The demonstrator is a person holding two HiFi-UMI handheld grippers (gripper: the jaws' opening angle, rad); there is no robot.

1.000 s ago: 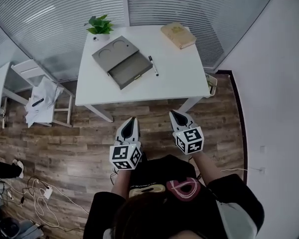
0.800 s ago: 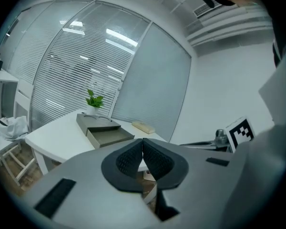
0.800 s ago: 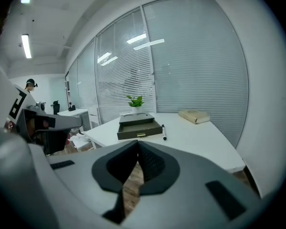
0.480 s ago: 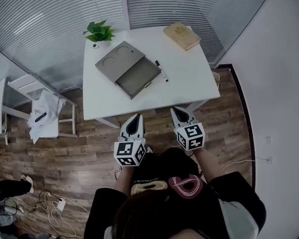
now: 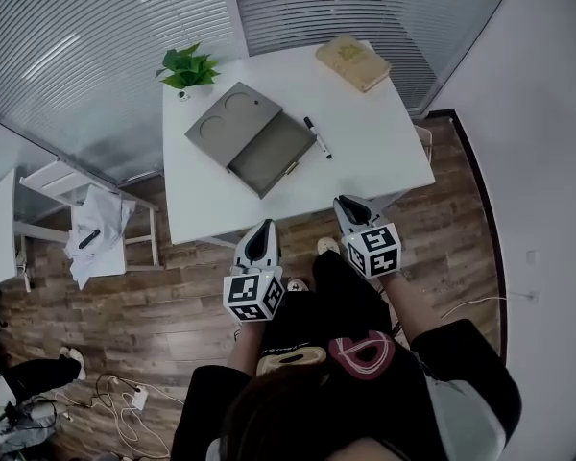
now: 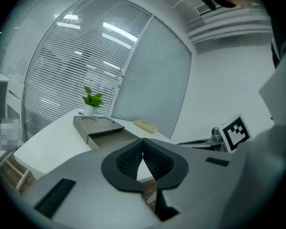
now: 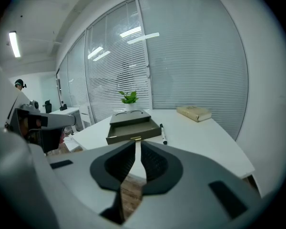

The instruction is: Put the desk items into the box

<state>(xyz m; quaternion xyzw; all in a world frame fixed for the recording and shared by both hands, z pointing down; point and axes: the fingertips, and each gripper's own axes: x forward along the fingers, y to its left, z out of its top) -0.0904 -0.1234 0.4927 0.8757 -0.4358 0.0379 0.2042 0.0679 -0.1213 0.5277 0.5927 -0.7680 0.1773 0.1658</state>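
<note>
A grey box (image 5: 232, 121) with its drawer (image 5: 269, 154) pulled open lies on the white table (image 5: 365, 152). A black marker pen (image 5: 317, 137) rests just right of the drawer, and a tan book (image 5: 353, 62) lies at the far right corner. Both grippers hover over the floor at the table's near edge, short of every item. My left gripper (image 5: 264, 225) (image 6: 143, 141) is shut and empty. My right gripper (image 5: 341, 201) (image 7: 137, 143) has just been opening; a narrow gap shows between its jaws, with nothing in it. The right gripper view shows box (image 7: 132, 125), pen (image 7: 163, 133) and book (image 7: 194, 112) ahead.
A potted plant (image 5: 187, 68) stands at the table's far left corner. Glass partitions with blinds (image 5: 96, 46) run behind the table, and a white wall (image 5: 538, 161) closes the right side. A white chair with cloth on it (image 5: 101, 233) stands left of the table; cables (image 5: 125, 416) lie on the floor.
Both grippers have moved forward toward the table along with the person, from open floor to just at its near edge. The table items have not moved.
</note>
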